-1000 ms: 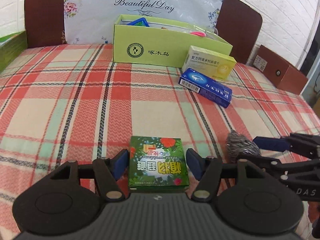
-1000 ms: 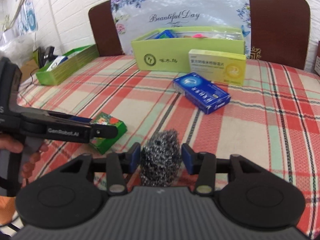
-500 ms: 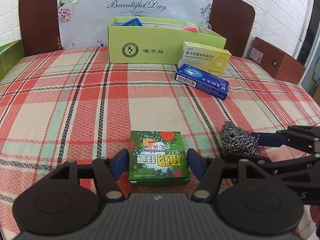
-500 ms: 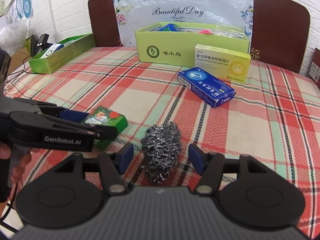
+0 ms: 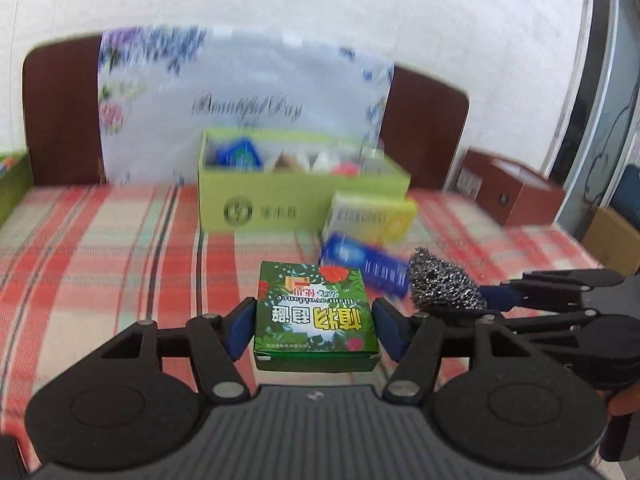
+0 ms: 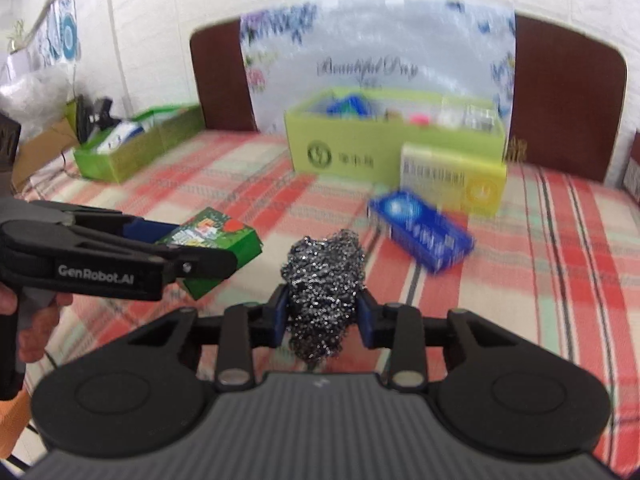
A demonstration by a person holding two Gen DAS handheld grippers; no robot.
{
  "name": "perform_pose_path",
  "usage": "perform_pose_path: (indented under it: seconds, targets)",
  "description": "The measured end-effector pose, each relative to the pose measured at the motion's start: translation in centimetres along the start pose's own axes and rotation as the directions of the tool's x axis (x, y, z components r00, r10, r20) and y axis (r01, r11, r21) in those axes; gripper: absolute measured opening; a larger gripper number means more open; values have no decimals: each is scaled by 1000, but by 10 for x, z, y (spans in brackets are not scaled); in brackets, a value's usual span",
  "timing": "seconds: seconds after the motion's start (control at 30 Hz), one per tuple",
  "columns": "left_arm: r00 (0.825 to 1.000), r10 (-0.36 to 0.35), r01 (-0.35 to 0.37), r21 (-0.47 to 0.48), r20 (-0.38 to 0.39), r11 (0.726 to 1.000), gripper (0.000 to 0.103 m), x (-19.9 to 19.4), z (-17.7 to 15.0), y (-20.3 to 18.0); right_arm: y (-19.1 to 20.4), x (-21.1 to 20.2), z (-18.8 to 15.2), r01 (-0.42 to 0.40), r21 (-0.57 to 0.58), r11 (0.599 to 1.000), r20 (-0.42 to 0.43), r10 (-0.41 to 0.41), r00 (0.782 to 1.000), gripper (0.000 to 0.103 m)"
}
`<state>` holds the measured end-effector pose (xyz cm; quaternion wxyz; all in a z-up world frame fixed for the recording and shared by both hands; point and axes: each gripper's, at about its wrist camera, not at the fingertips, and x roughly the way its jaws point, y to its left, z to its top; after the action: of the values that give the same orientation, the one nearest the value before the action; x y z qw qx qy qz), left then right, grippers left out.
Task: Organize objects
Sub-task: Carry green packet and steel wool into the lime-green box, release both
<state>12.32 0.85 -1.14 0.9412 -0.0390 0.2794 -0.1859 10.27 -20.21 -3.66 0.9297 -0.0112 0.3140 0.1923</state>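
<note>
My left gripper (image 5: 314,330) is shut on a small green box (image 5: 316,318) and holds it above the plaid table. My right gripper (image 6: 322,316) is shut on a steel wool scourer (image 6: 324,294) and holds it up too. The right gripper shows in the left wrist view (image 5: 480,300) with the scourer (image 5: 442,284). The left gripper (image 6: 192,252) and the green box (image 6: 212,246) show in the right wrist view. A lime organizer box (image 5: 300,196) with several items stands at the back. A yellow box (image 5: 370,216) and a blue box (image 5: 362,262) lie in front of it.
A green tray (image 6: 140,148) stands at the far left of the table. A brown box (image 5: 508,192) stands at the back right. A headboard with a floral plastic sheet (image 6: 376,60) rises behind the organizer. The plaid cloth (image 5: 100,248) covers the table.
Both grippers have closed on their objects and lifted them off the table. The views are higher and blurred from motion.
</note>
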Motion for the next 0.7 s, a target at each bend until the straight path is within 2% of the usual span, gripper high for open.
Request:
perform_pose_path:
  seconds: [0.23, 0.33, 0.47, 0.53, 0.67, 0.7]
  targets:
    - [990, -6, 0, 46, 139, 999, 65, 2, 81, 3, -18, 8, 80, 37, -35, 999, 117, -33, 993, 34]
    - [987, -7, -1, 49, 161, 999, 65, 16, 113, 5, -32, 24, 114, 66, -39, 997, 145, -60, 988, 34]
    - [986, 31, -38, 44, 165, 998, 65, 51, 140, 15, -52, 57, 149, 115, -51, 992, 161, -105, 981, 34]
    - [989, 36, -38, 11, 147, 999, 65, 74, 148, 26, -60, 77, 162, 131, -51, 990, 159, -122, 980, 34]
    - [993, 65, -65, -7, 102, 998, 64, 117, 151, 44, -73, 115, 172, 143, -48, 988, 145, -135, 980, 34]
    - [993, 74, -74, -3, 87, 997, 61, 127, 150, 47, -76, 125, 173, 140, -39, 989, 133, -134, 982, 34]
